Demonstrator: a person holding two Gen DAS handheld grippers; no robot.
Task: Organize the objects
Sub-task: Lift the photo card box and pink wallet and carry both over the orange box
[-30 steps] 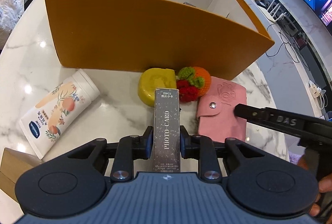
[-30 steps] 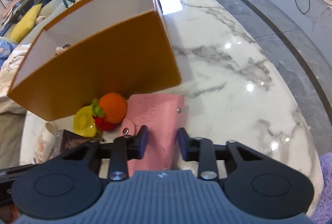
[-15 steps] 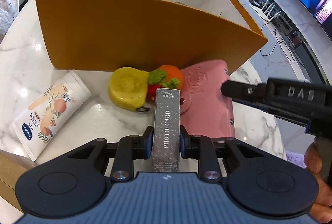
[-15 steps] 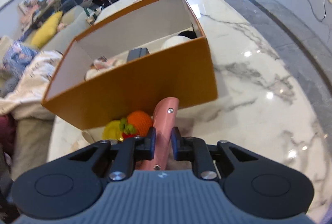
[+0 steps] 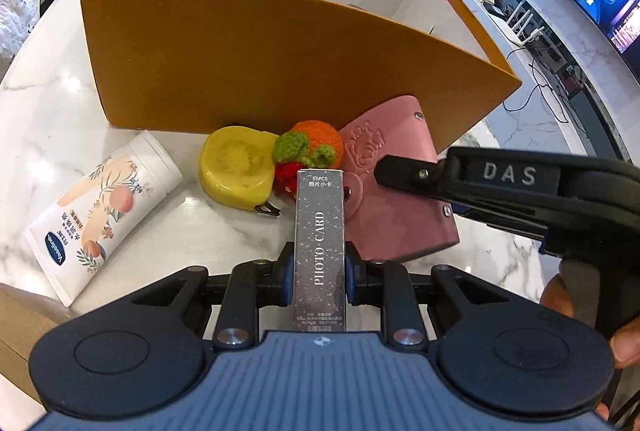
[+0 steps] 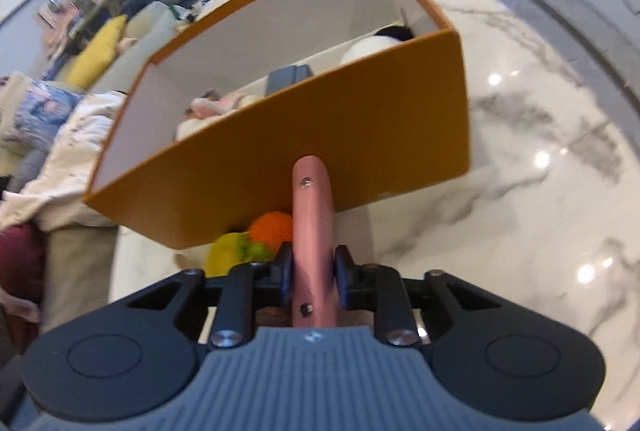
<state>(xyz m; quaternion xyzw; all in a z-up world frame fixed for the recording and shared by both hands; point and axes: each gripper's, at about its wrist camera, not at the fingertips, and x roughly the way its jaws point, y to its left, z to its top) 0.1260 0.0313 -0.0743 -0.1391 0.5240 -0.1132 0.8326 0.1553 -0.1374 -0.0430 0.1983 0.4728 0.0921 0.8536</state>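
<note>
Whereas a second ago the pink card wallet (image 6: 312, 231) lay flat on the counter (image 6: 520, 151), the right gripper (image 6: 311, 277) now pinches it edge-up, clear of the marble, before the orange box (image 6: 360, 135); judged ready for boxing. Its long axis runs along the fingers toward the box; the left gripper (image 5: 320, 273) pinches the photo-card box (image 5: 320, 251) likewise.

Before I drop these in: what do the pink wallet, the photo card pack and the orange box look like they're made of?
Pink wallet: looks like leather or faux leather, matte, with an embossed motif and metal snaps. Photo card pack: probably printed cardboard, glossy grey with speckles; film wrap can't be told. Orange box: stiff paperboard, matte orange outside, white inside, crisp folded edges.
</note>
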